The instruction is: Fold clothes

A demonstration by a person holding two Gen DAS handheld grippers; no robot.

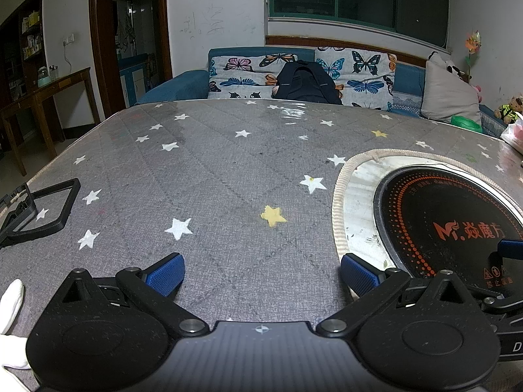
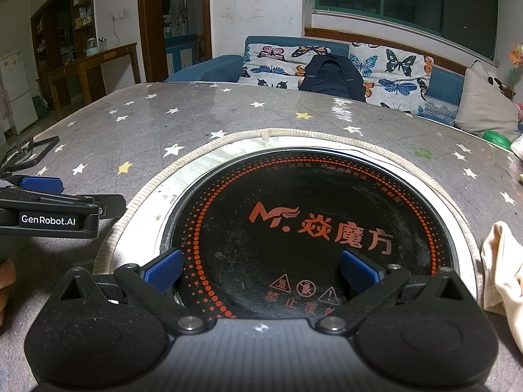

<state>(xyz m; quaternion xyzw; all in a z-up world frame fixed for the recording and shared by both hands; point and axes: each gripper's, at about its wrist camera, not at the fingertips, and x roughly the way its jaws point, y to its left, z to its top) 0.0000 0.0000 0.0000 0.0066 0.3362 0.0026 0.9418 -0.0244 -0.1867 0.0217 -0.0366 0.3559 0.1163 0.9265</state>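
Note:
A cream garment (image 2: 501, 271) lies crumpled at the right edge of the right wrist view, on the grey star-patterned table (image 2: 157, 124). My right gripper (image 2: 261, 272) is open and empty above the black round cooktop (image 2: 294, 215), left of the garment. My left gripper (image 1: 261, 274) is open and empty over the table cover (image 1: 212, 179); it also shows in the right wrist view (image 2: 41, 184) at far left. A white cloth piece (image 1: 11, 300) shows at the left edge of the left wrist view.
The built-in cooktop (image 1: 457, 222) sits in a ringed cut-out of the table. A black frame stand (image 1: 42, 209) lies at the table's left. A sofa with butterfly cushions (image 1: 300, 72) and a black bag (image 1: 307, 81) stands behind the table.

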